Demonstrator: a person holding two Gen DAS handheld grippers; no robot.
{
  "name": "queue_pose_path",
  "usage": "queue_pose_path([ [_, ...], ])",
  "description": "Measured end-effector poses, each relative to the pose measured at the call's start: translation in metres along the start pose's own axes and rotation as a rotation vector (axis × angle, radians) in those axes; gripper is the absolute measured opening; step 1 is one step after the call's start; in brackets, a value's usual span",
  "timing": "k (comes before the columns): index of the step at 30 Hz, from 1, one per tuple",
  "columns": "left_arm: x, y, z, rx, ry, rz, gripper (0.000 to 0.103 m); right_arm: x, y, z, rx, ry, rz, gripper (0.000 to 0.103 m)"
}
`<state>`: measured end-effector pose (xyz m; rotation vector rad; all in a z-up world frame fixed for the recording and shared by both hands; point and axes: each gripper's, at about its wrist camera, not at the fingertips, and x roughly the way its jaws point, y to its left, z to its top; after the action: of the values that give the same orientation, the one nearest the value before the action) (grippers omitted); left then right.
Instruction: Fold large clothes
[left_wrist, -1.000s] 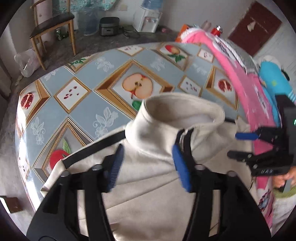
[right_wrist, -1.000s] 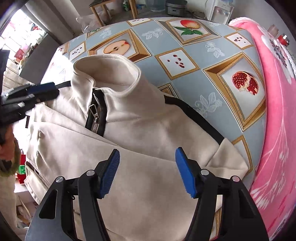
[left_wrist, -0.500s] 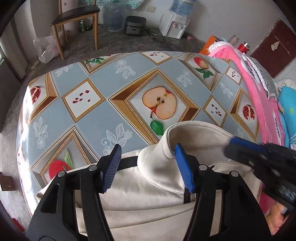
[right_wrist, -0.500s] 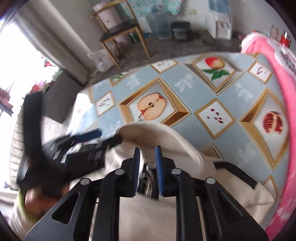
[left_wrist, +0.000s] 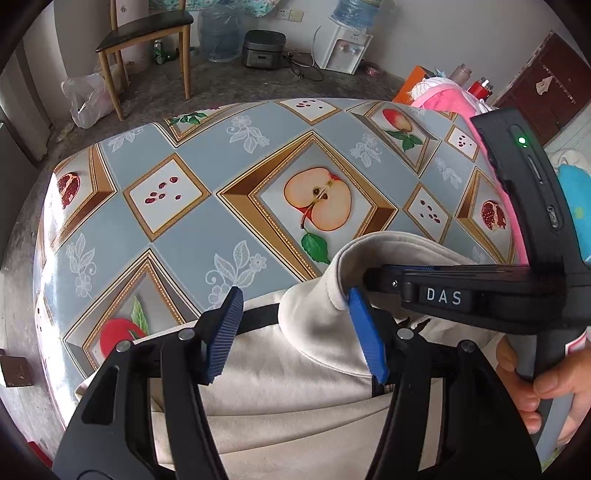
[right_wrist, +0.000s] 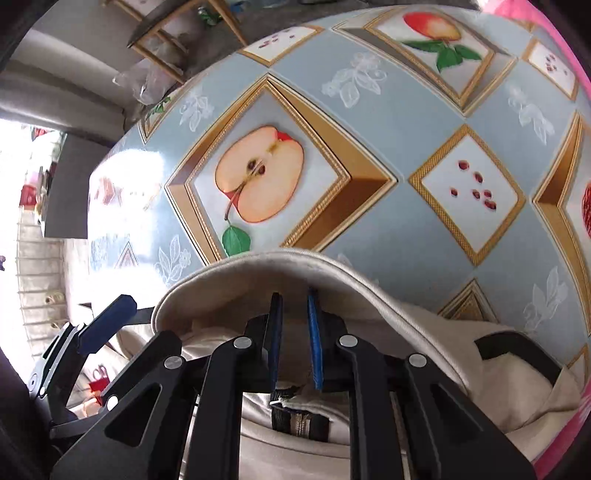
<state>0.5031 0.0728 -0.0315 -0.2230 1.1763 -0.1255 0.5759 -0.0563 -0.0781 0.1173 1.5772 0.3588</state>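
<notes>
We are in a home room: behind the table (left_wrist: 207, 229) with its fruit-printed cover stand a wooden chair (left_wrist: 147, 40), a rice cooker (left_wrist: 264, 50) and a water dispenser (left_wrist: 345, 48) on bare floor.

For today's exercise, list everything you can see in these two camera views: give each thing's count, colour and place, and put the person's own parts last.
jacket: one, cream with black trim, near edge of table, collar standing up
tablecloth: one, grey-blue with gold-framed fruit prints, covering the table
pink cloth: one, pink, along the table's right side
chair: one, wooden with dark seat, on floor beyond table
water dispenser: one, white, by the far wall
cooker: one, dark grey, on the floor
plastic bag: one, clear, beside the chair
left tongs: black, blue pads, open, straddling the collar's left side
right tongs: black, blue pads, nearly closed inside the collar
hand: one, holding the right tongs' handle
</notes>
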Motion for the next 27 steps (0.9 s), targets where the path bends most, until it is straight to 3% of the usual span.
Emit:
queue_pose_path([
  [2, -0.007, 0.001, -0.002, 0.005, -0.007, -0.021, 0.056, 0.002, 0.005, -0.003, -0.033, 0.058, 0.052, 0.015],
  [4, -0.014, 0.002, -0.003, 0.014, -0.018, -0.045, 0.056, 0.000, 0.010, -0.010, -0.079, 0.067, 0.044, 0.015],
  [12, -0.037, 0.013, -0.008, 0.013, -0.048, -0.089, 0.056, -0.009, 0.020, -0.045, -0.149, 0.097, 0.166, 0.015],
  [21, -0.019, 0.002, -0.013, 0.027, 0.006, -0.119, 0.056, -0.009, 0.028, -0.061, -0.195, 0.028, 0.164, 0.015],
  [27, 0.003, -0.005, -0.018, 0.054, 0.050, -0.080, 0.056, -0.060, 0.013, -0.074, -0.286, -0.097, 0.124, 0.015],
])
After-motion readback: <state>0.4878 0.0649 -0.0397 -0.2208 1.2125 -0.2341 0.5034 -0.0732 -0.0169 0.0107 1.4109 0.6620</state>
